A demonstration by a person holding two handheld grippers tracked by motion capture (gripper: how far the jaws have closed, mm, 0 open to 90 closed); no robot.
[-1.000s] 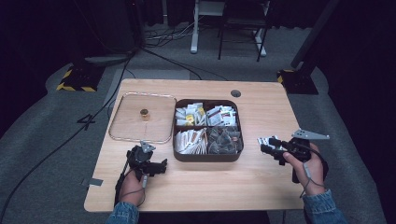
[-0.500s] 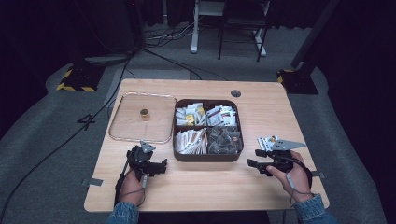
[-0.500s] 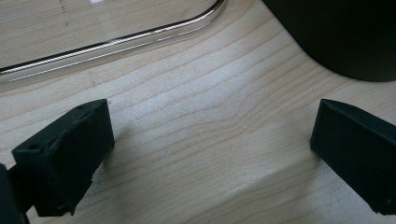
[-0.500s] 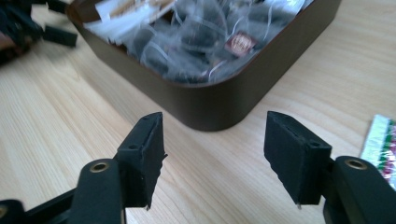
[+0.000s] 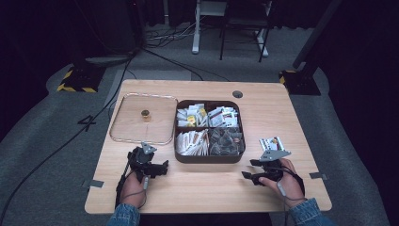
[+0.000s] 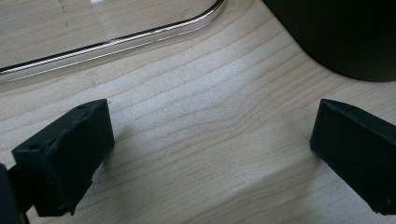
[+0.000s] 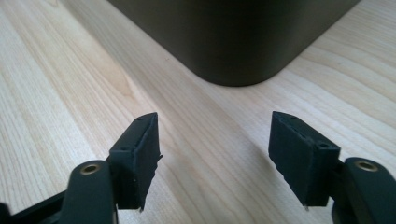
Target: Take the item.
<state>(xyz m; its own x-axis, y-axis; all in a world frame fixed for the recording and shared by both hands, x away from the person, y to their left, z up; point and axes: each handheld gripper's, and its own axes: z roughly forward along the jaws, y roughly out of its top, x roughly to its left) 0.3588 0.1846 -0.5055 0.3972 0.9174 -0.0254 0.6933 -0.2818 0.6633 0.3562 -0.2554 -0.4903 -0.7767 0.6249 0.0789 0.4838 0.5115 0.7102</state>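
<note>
A dark box [image 5: 208, 158] with four compartments of tea bags and sachets sits mid-table. A small printed packet [image 5: 272, 143] lies flat on the wood to its right. My right gripper [image 5: 248, 170] rests low just in front of that packet, open and empty, and points left. In the right gripper view the right gripper [image 7: 215, 154] faces a rounded corner of the box [image 7: 233, 37]. My left gripper [image 5: 161, 167] lies open on the table at the box's front left. The left gripper [image 6: 210, 154] has bare wood between its jaws.
A clear lid [image 5: 143, 123] with a small knob [image 5: 146, 114] lies flat left of the box, and its rim [image 6: 116, 44] runs just ahead of the left jaws. The table's front edge [image 5: 207, 210] is close behind both hands. Chairs and cables stand beyond the table.
The right gripper has let go of the packet, which now lies on the table, and has drawn back toward the front edge and to the left. The left gripper has stayed put.
</note>
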